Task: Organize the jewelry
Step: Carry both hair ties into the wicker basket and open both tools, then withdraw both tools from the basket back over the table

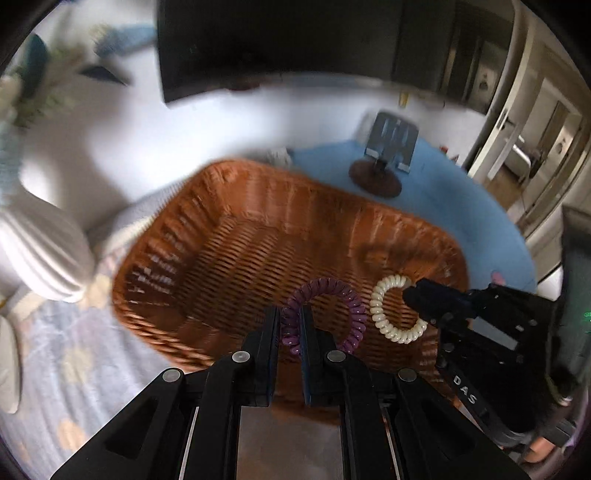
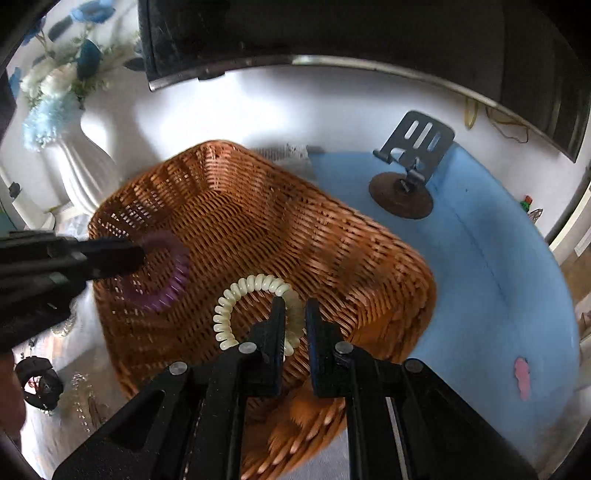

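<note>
A brown wicker basket (image 1: 229, 236) stands on the table and also shows in the right wrist view (image 2: 258, 221). My left gripper (image 1: 290, 328) is shut on a purple spiral hair tie (image 1: 351, 299) and holds it over the basket's near side. My right gripper (image 2: 295, 321) is shut on a cream spiral hair tie (image 2: 236, 295), also above the basket. In the left wrist view the right gripper (image 1: 413, 295) holds the cream tie (image 1: 380, 314) at the right. In the right wrist view the left gripper (image 2: 136, 254) holds the blurred purple tie (image 2: 173, 280) at the left.
A white ribbed vase (image 2: 79, 166) with blue and white flowers stands left of the basket. A phone stand (image 2: 410, 173) on a round brown base sits on a blue mat (image 2: 498, 277) at the right. A dark monitor (image 2: 332, 26) is behind. More small jewelry (image 2: 40, 384) lies at lower left.
</note>
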